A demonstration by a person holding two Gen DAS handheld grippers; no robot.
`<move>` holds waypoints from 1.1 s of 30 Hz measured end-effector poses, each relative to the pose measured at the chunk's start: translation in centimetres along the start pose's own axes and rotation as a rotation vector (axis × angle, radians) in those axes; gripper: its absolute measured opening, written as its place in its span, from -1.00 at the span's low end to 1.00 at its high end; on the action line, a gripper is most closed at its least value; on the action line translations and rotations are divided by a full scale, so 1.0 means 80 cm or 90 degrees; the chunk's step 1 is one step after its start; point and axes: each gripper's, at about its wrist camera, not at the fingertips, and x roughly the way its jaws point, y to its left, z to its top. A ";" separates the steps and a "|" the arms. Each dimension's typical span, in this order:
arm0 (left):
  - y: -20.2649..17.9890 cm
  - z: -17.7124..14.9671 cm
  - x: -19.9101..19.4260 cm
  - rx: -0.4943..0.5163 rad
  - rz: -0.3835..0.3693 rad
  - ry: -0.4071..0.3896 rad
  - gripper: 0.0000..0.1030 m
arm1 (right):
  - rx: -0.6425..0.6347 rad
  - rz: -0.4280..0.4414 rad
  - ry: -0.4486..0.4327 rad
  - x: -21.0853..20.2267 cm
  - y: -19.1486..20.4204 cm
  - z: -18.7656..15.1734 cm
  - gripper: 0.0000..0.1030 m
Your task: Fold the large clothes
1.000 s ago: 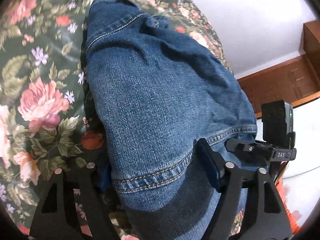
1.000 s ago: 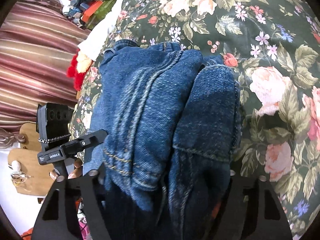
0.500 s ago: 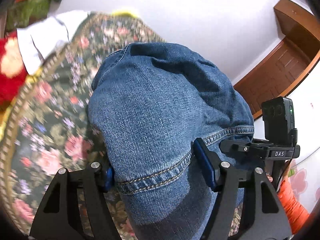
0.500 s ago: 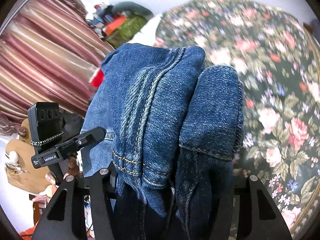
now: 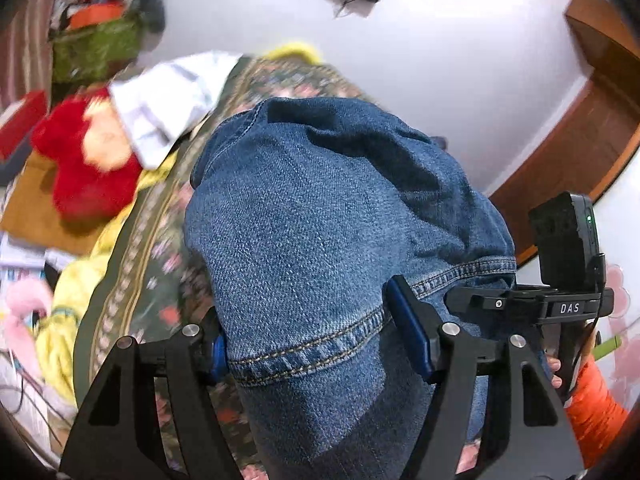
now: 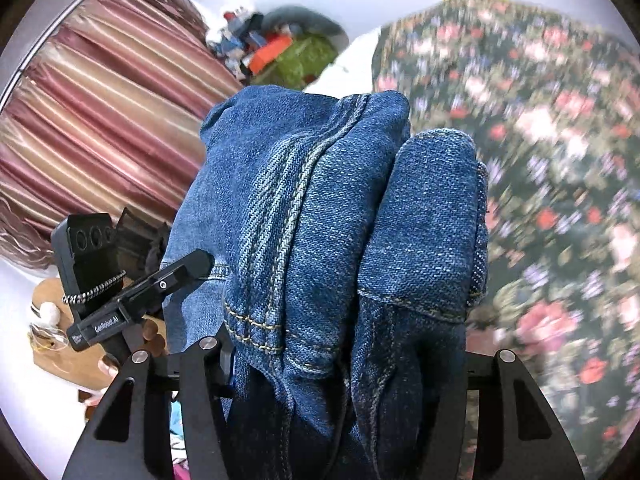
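Showing the folded jeans [image 5: 336, 240] lifted clear of the floral bedspread [image 5: 168, 240] and clamped at their near end by both tools, with the long axis of the bundle running away from each camera and its far, rounded end pointing toward the head of the bed. In the left wrist view, the left hand-held gripper [image 5: 308, 344] is closed on the denim just beyond a stitched hem, the blue pads [image 5: 408, 328] pressing on either side of the cloth. This view alone shows a red plush toy [image 5: 88, 168] and a white cloth [image 5: 172, 104] at the left, a yellow edge past the bedspread, and a wooden door frame [image 5: 568, 152] against the white wall at the right. In the right wrist view, the right hand-held gripper [image 6: 348, 364] grips two thick folds of the same jeans [image 6: 332, 216]; the left fold carries a double row of seam stitching along its length. Only this view shows the striped curtain [image 6: 104, 112] at the left, a heap of coloured items [image 6: 280, 52] behind, and the wide sweep of bedspread [image 6: 560, 160] at the right, blurred. Each view shows the other tool's black camera block at its outer edge.
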 end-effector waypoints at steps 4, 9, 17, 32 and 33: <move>0.045 -0.031 0.038 -0.045 0.009 0.039 0.33 | 0.022 -0.001 0.057 0.067 -0.019 -0.009 0.09; 0.073 -0.063 0.095 -0.053 0.035 0.077 0.29 | 0.060 -0.019 0.109 0.138 -0.065 -0.030 0.09; 0.067 -0.088 0.102 -0.022 0.064 0.043 0.36 | 0.037 -0.037 0.160 0.159 -0.091 -0.034 0.14; 0.034 -0.149 0.057 0.078 0.198 0.039 0.55 | -0.115 -0.223 0.115 0.079 -0.078 -0.080 0.83; 0.030 -0.152 0.053 0.089 0.209 0.040 0.55 | -0.112 -0.227 0.111 0.071 -0.078 -0.082 0.83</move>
